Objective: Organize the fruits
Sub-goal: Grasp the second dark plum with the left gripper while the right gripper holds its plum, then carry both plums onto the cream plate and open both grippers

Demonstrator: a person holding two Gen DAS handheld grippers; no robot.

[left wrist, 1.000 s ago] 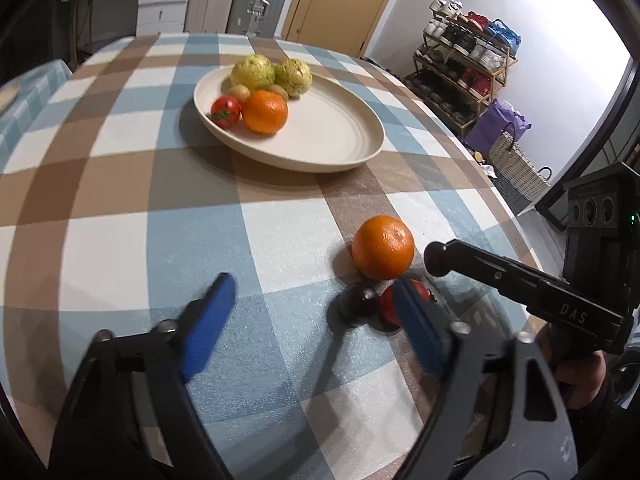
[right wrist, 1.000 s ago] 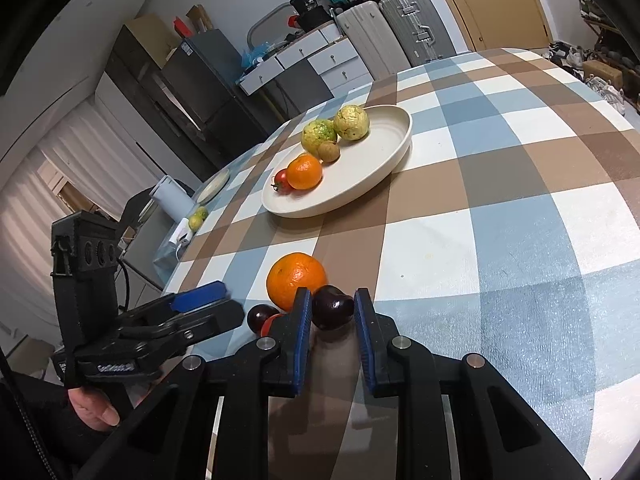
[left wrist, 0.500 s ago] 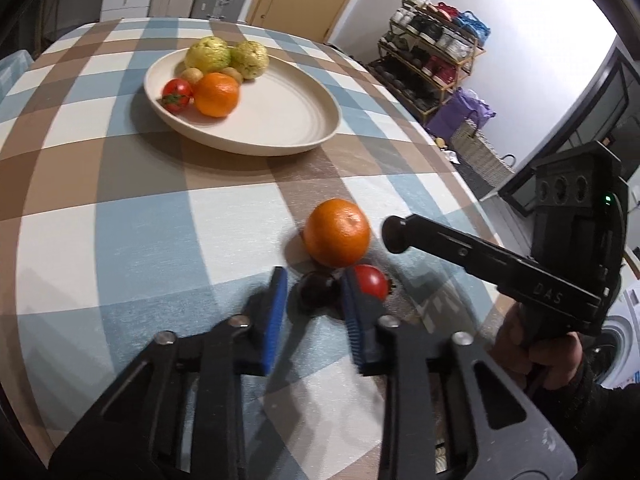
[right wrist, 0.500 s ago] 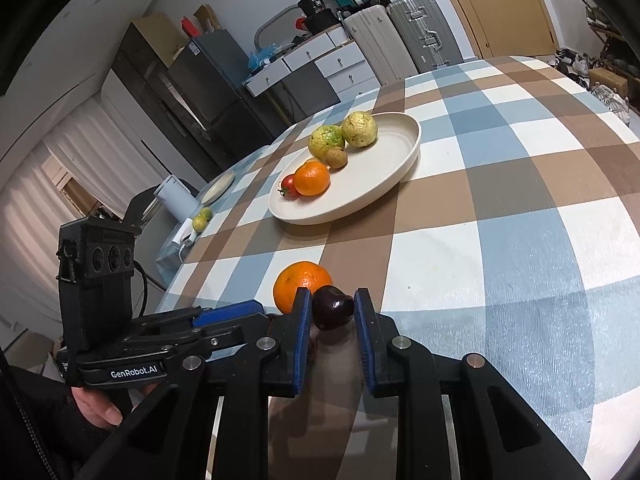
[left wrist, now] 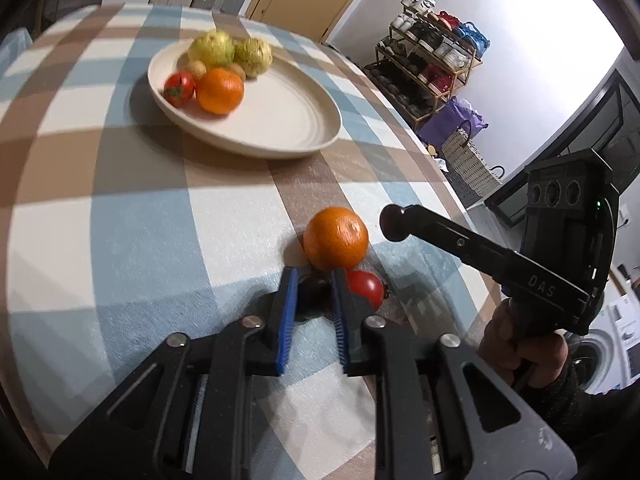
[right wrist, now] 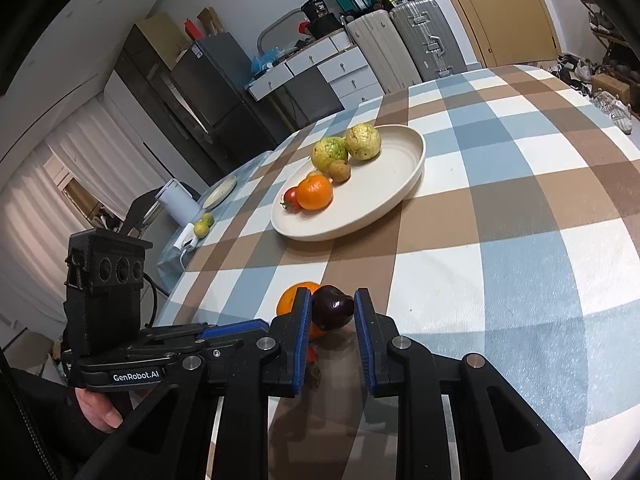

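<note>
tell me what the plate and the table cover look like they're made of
Plate: probably matte ceramic or a plastic composite; cream, no glare, faint rings inside. The look alone cannot settle which.
Table cover: likely woven fabric or a textured vinyl; checked brown, blue and white, with a fine grainy weave and little shine.
</note>
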